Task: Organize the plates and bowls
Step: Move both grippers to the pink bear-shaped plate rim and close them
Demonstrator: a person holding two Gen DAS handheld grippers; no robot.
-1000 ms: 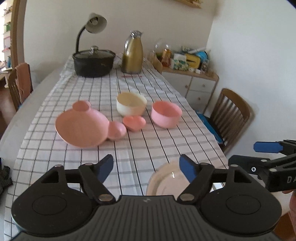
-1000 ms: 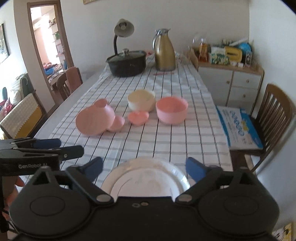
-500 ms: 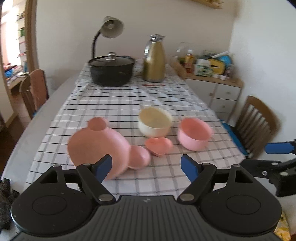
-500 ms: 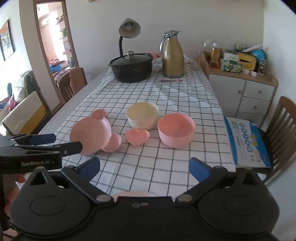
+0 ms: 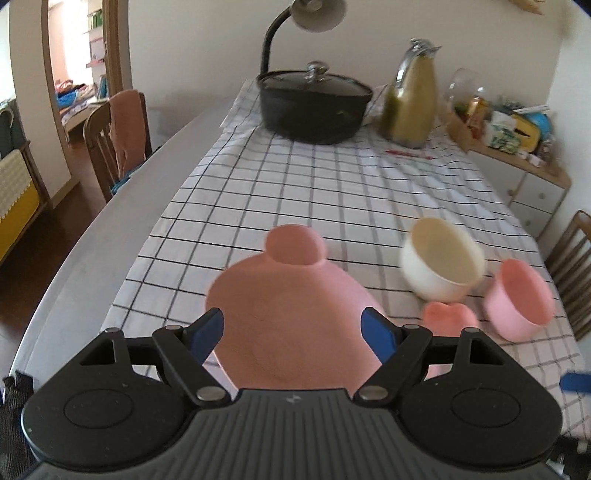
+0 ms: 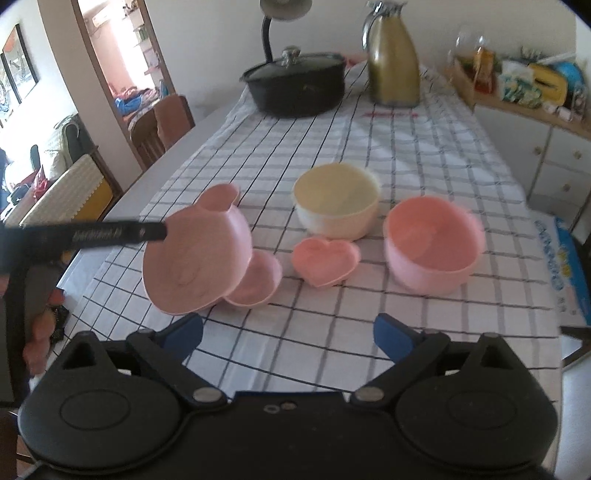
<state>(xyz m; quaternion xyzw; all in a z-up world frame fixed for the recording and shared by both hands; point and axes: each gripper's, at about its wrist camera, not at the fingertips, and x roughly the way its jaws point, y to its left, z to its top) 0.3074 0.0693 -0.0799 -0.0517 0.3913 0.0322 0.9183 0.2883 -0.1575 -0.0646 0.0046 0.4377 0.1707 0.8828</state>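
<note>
A pink bear-shaped plate (image 5: pixel 291 306) lies on the checked tablecloth (image 5: pixel 332 192), seen just past my left gripper (image 5: pixel 291 332), whose jaws stand wide at either side of it without pressing. In the right wrist view the same plate (image 6: pixel 195 266) looks tilted, and one left finger (image 6: pixel 110 234) reaches its left rim. To its right sit a pink heart-shaped dish (image 6: pixel 325 262), a cream bowl (image 6: pixel 336 201) and a pink bowl (image 6: pixel 432 243). My right gripper (image 6: pixel 288 332) is open over bare cloth, short of the heart dish.
A black lidded pot (image 5: pixel 314 103), a gold jug (image 5: pixel 410 96) and a desk lamp (image 5: pixel 295 22) stand at the table's far end. Wooden chairs (image 5: pixel 110 140) flank the table. A cluttered sideboard (image 6: pixel 535 122) is at the right, and a blue-and-white packet (image 6: pixel 554 258) lies beside the table.
Both grippers have moved forward and down over the table towards the dishes. The white plate at the near edge has dropped out of view. The left jaws now frame the bear-shaped plate.
</note>
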